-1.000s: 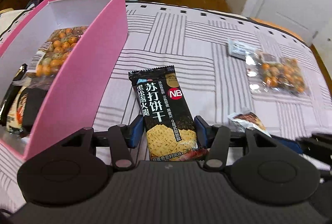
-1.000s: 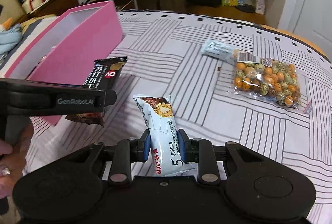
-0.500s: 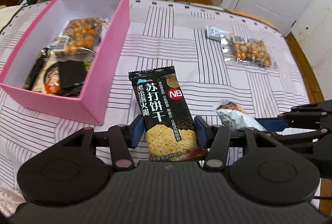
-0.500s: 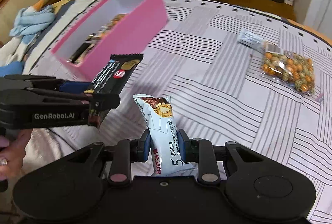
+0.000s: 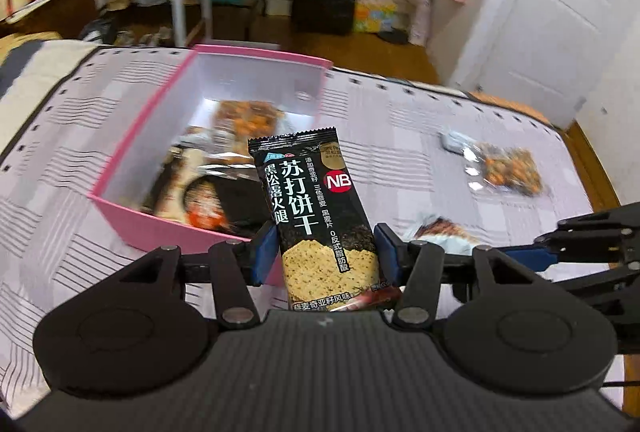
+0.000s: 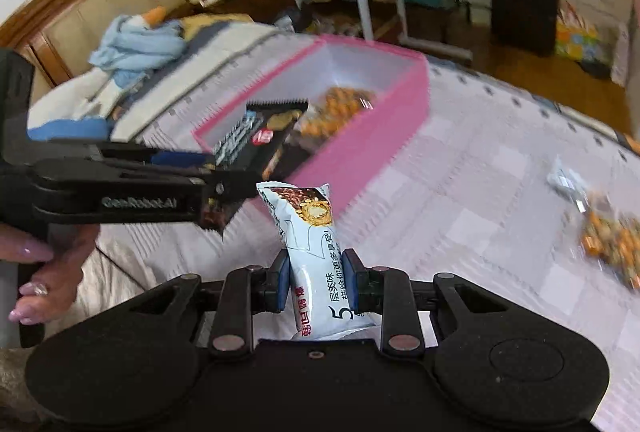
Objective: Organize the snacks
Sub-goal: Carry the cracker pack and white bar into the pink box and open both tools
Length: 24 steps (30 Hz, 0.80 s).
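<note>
My left gripper [image 5: 326, 252] is shut on a black soda-cracker packet [image 5: 316, 212] and holds it in the air just before the near end of the pink box [image 5: 132, 148]. The box holds several snack packs, among them a bag of orange coated nuts [image 5: 248, 116]. My right gripper [image 6: 314, 276] is shut on a light-blue and white snack packet [image 6: 316, 252], raised above the bed to the right of the box [image 6: 384, 124]. The left gripper with its black packet [image 6: 256, 140] shows in the right wrist view, over the box's near corner.
A clear bag of coated nuts [image 5: 508, 172] and a small white packet [image 5: 454, 142] lie on the striped bedspread to the right. Both also show in the right wrist view, the nuts [image 6: 612, 244] and the packet [image 6: 566, 180]. A headboard and blue cloth [image 6: 132, 44] lie left.
Both grippers have risen and swung left toward the pink box, each keeping its packet. The box now lies straight ahead of the left gripper, its inside in view.
</note>
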Each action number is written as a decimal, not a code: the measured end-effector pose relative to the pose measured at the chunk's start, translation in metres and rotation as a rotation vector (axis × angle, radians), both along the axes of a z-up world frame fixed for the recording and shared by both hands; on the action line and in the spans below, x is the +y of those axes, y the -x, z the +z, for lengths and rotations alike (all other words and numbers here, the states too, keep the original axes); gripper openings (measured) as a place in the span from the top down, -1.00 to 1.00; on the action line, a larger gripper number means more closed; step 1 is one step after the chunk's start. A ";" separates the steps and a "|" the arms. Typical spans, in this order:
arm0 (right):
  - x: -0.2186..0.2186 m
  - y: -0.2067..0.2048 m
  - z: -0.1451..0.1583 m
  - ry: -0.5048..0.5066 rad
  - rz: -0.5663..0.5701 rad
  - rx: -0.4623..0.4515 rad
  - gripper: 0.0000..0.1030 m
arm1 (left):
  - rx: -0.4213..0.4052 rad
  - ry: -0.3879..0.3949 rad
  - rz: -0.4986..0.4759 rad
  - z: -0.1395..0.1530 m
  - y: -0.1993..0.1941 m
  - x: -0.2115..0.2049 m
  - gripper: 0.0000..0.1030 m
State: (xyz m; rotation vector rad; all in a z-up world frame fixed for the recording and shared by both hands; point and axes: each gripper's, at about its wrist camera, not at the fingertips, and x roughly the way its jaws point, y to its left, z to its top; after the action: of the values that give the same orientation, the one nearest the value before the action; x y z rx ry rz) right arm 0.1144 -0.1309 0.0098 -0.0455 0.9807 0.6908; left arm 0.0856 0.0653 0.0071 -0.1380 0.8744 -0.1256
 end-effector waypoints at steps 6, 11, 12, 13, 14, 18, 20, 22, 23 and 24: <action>0.043 -0.047 -0.012 -0.064 -0.011 -0.055 0.39 | 0.008 -0.012 0.126 -0.020 -0.035 0.040 0.01; 0.077 -0.073 -0.024 -0.019 0.041 -0.121 0.39 | 0.022 -0.046 0.211 -0.035 -0.063 0.064 0.01; 0.084 -0.077 -0.027 -0.002 0.049 -0.141 0.39 | 0.026 -0.043 0.222 -0.039 -0.068 0.069 0.01; 0.090 -0.081 -0.030 0.008 0.058 -0.151 0.39 | 0.037 -0.047 0.233 -0.043 -0.073 0.073 0.01; 0.093 -0.086 -0.034 0.010 0.066 -0.154 0.39 | 0.043 -0.049 0.238 -0.047 -0.076 0.076 0.01; 0.106 -0.093 -0.047 0.030 0.085 -0.194 0.34 | 0.037 -0.054 0.278 -0.060 -0.085 0.083 -0.04; 0.110 -0.093 -0.051 0.020 0.092 -0.211 0.33 | 0.028 -0.075 0.296 -0.066 -0.087 0.086 -0.05; 0.106 -0.094 -0.054 -0.004 0.087 -0.221 0.27 | 0.035 -0.066 0.300 -0.068 -0.087 0.090 -0.10; 0.105 -0.094 -0.055 -0.010 0.092 -0.221 0.22 | 0.041 -0.054 0.301 -0.069 -0.085 0.092 -0.13; 0.101 -0.092 -0.054 -0.019 0.098 -0.223 0.09 | 0.044 -0.035 0.298 -0.069 -0.084 0.093 -0.16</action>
State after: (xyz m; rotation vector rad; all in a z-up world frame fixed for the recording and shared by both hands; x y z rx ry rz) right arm 0.2069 -0.0299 -0.0440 -0.1512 0.7618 0.7677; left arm 0.1694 0.1587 -0.0620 -0.2372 0.8896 0.1720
